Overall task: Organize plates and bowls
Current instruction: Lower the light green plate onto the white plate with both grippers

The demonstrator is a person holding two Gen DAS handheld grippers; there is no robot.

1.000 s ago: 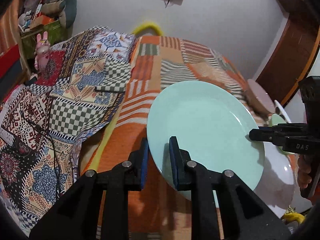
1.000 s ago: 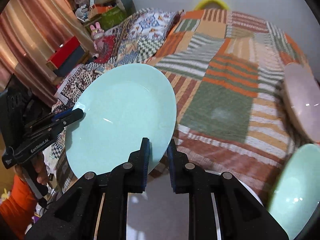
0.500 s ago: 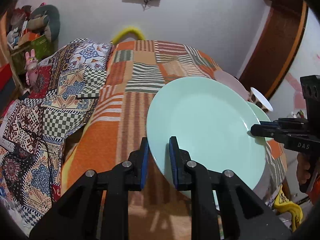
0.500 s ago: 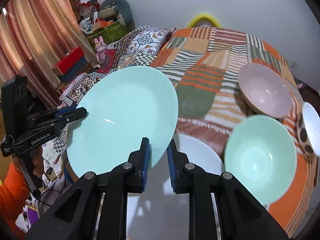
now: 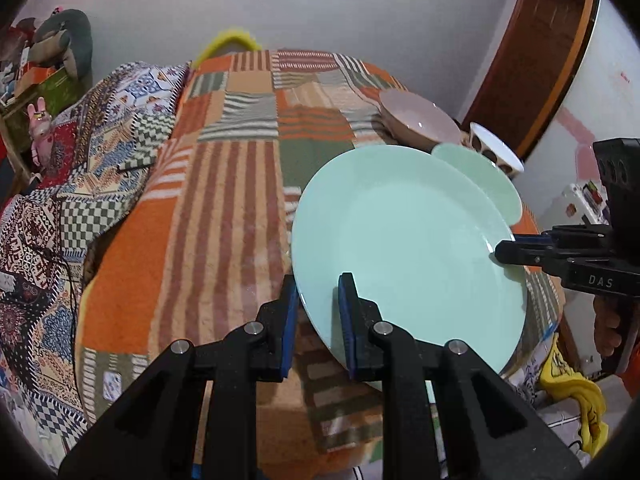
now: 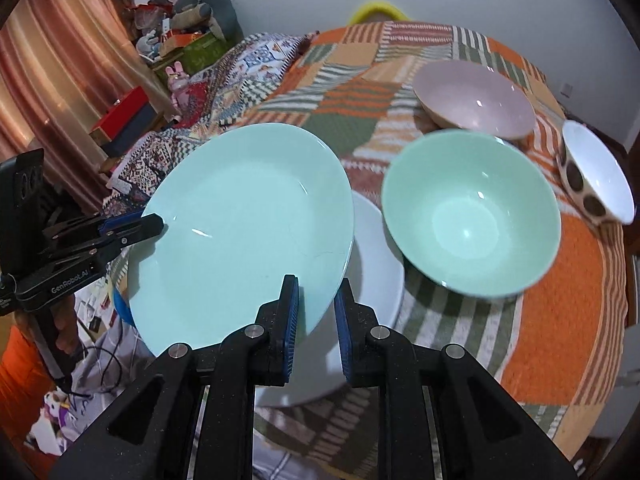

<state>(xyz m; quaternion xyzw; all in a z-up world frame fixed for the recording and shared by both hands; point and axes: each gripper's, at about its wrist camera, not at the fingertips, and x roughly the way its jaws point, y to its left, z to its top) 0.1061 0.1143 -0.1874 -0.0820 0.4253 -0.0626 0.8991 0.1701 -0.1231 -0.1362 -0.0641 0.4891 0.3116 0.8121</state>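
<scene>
A large mint-green plate (image 5: 404,248) (image 6: 248,232) is held in the air between both grippers, tilted. My left gripper (image 5: 318,308) is shut on its near rim; it shows at the plate's left edge in the right wrist view (image 6: 154,224). My right gripper (image 6: 316,308) is shut on the opposite rim; it shows at the right in the left wrist view (image 5: 500,252). Under the plate a white plate (image 6: 380,256) lies on the bed. A green bowl (image 6: 472,212), a pink bowl (image 6: 476,100) and a white bowl with brown dots (image 6: 596,176) stand beyond.
The dishes sit on a bed with an orange patchwork blanket (image 5: 224,216). A patterned quilt (image 5: 60,168) covers the left side. Clutter and a curtain (image 6: 60,80) stand at the far left. A wooden door (image 5: 536,60) is at the right. A yellow cloth (image 5: 576,396) lies on the floor.
Both grippers have carried the green plate toward the bowls' end of the bed. The white plate and all three bowls have come into view beneath and beyond it.
</scene>
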